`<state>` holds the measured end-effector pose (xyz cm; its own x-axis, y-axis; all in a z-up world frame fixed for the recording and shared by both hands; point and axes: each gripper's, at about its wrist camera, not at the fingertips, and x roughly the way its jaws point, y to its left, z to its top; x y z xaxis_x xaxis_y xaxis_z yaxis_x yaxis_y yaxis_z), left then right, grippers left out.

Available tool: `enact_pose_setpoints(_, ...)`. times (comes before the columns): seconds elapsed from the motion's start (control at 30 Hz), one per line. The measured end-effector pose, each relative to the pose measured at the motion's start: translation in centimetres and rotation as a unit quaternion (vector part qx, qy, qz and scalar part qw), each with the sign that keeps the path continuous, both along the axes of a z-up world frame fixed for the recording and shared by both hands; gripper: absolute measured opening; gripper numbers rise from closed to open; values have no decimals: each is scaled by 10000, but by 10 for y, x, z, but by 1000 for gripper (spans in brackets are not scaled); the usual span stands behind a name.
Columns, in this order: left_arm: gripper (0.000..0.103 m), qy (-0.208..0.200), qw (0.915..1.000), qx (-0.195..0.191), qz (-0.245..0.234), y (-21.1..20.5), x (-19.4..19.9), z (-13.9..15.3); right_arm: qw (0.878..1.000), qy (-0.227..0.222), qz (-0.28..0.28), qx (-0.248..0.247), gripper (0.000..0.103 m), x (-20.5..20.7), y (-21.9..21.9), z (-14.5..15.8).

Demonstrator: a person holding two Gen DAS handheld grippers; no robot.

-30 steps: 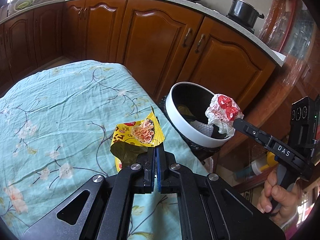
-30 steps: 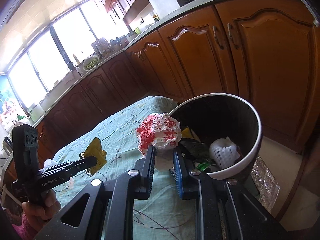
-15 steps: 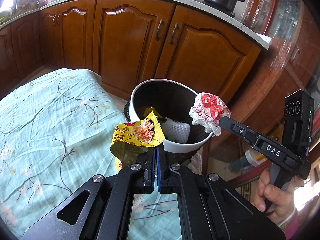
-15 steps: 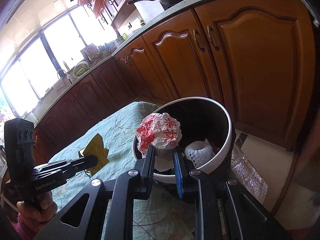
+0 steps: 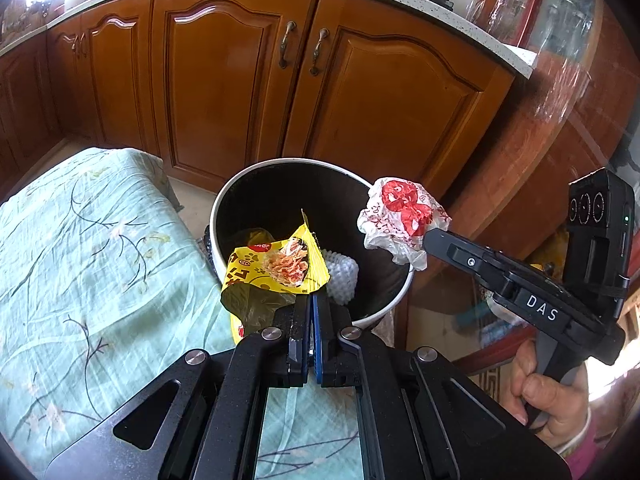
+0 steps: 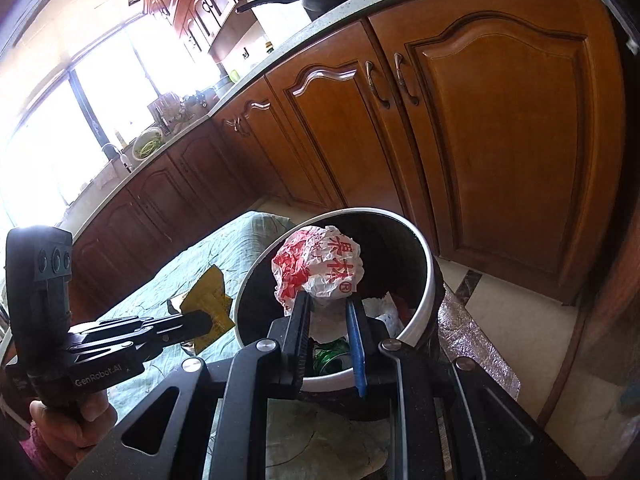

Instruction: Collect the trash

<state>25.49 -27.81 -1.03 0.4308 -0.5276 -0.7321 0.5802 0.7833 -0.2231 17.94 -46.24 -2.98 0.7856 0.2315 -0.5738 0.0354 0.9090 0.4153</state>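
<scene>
- Trash in both grippers: the left gripper (image 5: 311,300) pinches a yellow wrapper (image 5: 276,272) at the near rim of the bin (image 5: 224,200); the right gripper (image 6: 326,312) clamps a paper wad (image 6: 320,268) over the bin's mouth.
- To drop cleanly, carry each piece well past the rim before releasing; the wrapper may flutter onto the cloth (image 5: 80,260).
- Inside the bin lie white foam netting (image 5: 342,276), something green (image 6: 330,356) and other scraps.

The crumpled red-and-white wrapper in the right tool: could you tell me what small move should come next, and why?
Probably open the right tool and let go. The crumpled wrapper it grips hangs over the mouth of the white-rimmed bin, which already holds other trash, so it should drop inside. The left tool, shut on the yellow snack packet, could follow.
</scene>
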Motion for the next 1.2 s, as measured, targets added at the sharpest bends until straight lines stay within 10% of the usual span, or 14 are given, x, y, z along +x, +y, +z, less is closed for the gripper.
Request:
enact_pose_setpoints(0.47,4,235,9996,75,-119,-36,30,-2,9995,252,-12,-188,24,23,-4,-5)
enact_pose_setpoints(0.67,45,221,9997,99,15,-29,29,-6,9996,297,-28,-3,43,23,-8,-12)
enact_pose_setpoints(0.83,46,254,9996,38,141,-16,22,-10,9996,210,-116,150,49,15,-11,-13)
enact_pose_setpoints(1.2,66,174,9965,-301,760,39,-8,-14,9985,-206,-241,448,97,-13,5,0)
